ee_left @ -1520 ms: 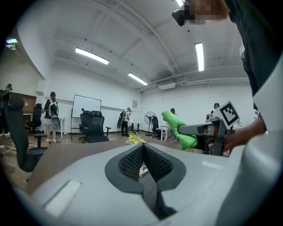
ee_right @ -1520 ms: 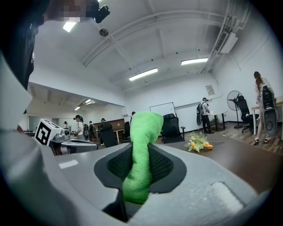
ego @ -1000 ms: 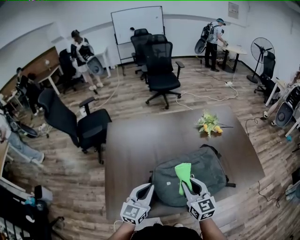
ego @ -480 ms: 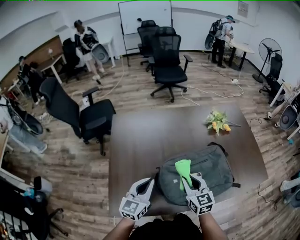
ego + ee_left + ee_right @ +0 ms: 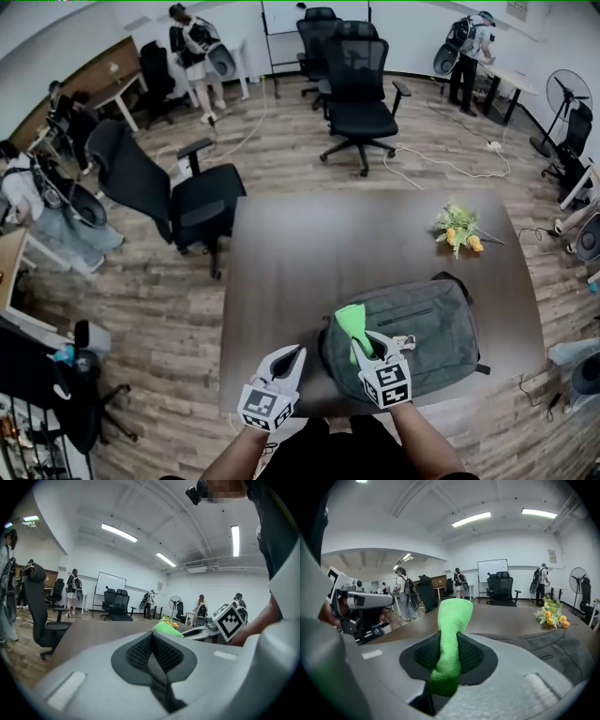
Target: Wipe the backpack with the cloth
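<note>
Backpack (image 5: 427, 323), grey, lies flat by the tabletop's (image 5: 300, 244) near edge, its long axis running left to right and its handle (image 5: 448, 277) at the far right. Over its left end the right hand-held gripper (image 5: 367, 339) pinches the green cloth (image 5: 352, 321). Just left of the bag, the left hand-held gripper (image 5: 292, 354) has its jaws pressed together on nothing.

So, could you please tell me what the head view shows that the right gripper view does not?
Only the head view shows the whole grey backpack lying at the near edge of the table. Only the right gripper view shows the ceiling lights and the right gripper clamped on the green cloth up close. Both show the cloth, table and yellow flowers.
</note>
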